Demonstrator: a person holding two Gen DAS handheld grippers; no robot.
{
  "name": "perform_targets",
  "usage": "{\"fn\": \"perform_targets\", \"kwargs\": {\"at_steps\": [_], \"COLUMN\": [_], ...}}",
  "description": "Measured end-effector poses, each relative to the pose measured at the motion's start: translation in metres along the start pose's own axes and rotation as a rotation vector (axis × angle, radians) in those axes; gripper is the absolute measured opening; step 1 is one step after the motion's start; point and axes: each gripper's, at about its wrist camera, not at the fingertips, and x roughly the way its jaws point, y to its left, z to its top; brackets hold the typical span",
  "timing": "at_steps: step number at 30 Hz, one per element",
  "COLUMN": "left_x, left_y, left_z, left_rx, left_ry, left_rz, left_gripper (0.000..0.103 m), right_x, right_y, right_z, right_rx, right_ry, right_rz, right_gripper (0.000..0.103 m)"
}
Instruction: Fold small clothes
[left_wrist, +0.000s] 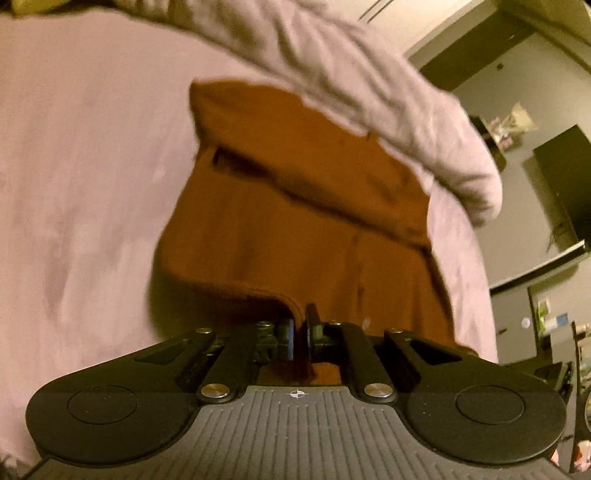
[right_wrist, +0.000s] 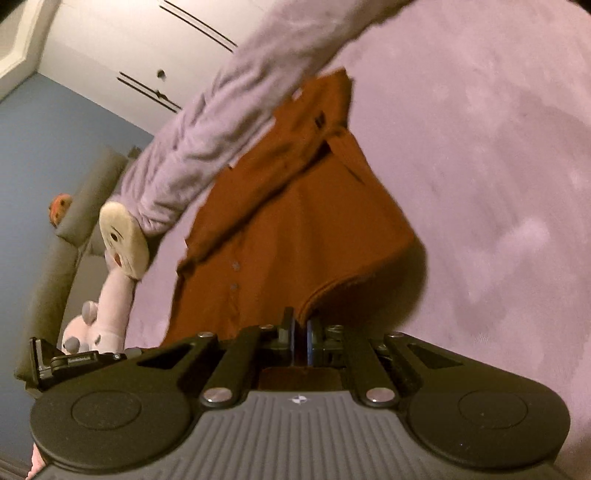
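A small rust-orange buttoned shirt (left_wrist: 295, 221) lies on a pale lilac bed cover (left_wrist: 81, 184). My left gripper (left_wrist: 300, 332) is shut on the shirt's near hem edge, lifting it slightly. In the right wrist view the same shirt (right_wrist: 295, 229) lies spread with its collar far away and buttons down the left side. My right gripper (right_wrist: 301, 332) is shut on the near hem at the other corner. The hem curls up off the cover (right_wrist: 498, 184) at both grips.
A rolled lilac blanket or pillow (left_wrist: 369, 92) lies along the far edge over the shirt's collar end, also in the right wrist view (right_wrist: 207, 140). Plush toys (right_wrist: 118, 251) lie at the bed's left edge. Room furniture (left_wrist: 554, 184) stands beyond the bed.
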Motion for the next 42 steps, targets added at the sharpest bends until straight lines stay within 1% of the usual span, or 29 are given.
{"fn": "perform_targets", "kwargs": {"at_steps": [5, 9, 14, 19, 26, 34, 38, 42], "left_x": [0.004, 0.013, 0.026, 0.038, 0.055, 0.044, 0.044, 0.055], "left_y": [-0.009, -0.009, -0.007, -0.006, -0.01, -0.017, -0.011, -0.004], "left_z": [0.032, 0.05, 0.071, 0.091, 0.105, 0.114, 0.122, 0.136], "left_rx": [0.001, -0.001, -0.001, 0.013, 0.066, 0.116, 0.112, 0.095], "left_ry": [-0.061, -0.082, -0.105, -0.132, -0.151, -0.221, -0.243, -0.246], "left_rz": [-0.006, 0.004, 0.037, 0.081, 0.131, 0.146, 0.168, 0.192], "left_gripper": [0.008, 0.008, 0.008, 0.008, 0.008, 0.008, 0.008, 0.008], "right_x": [0.006, 0.012, 0.027, 0.046, 0.074, 0.082, 0.087, 0.098], "right_y": [0.014, 0.022, 0.03, 0.038, 0.059, 0.079, 0.083, 0.088], "right_z": [0.025, 0.044, 0.067, 0.086, 0.105, 0.114, 0.12, 0.132], "right_rx": [-0.014, -0.03, -0.059, -0.113, -0.23, -0.317, -0.338, -0.349], "right_ry": [-0.054, -0.081, -0.118, -0.148, -0.192, -0.233, -0.258, -0.269], "right_rz": [0.017, 0.01, -0.012, -0.066, -0.146, -0.158, -0.184, -0.19], "right_gripper": [0.005, 0.005, 0.005, 0.005, 0.005, 0.005, 0.005, 0.005]}}
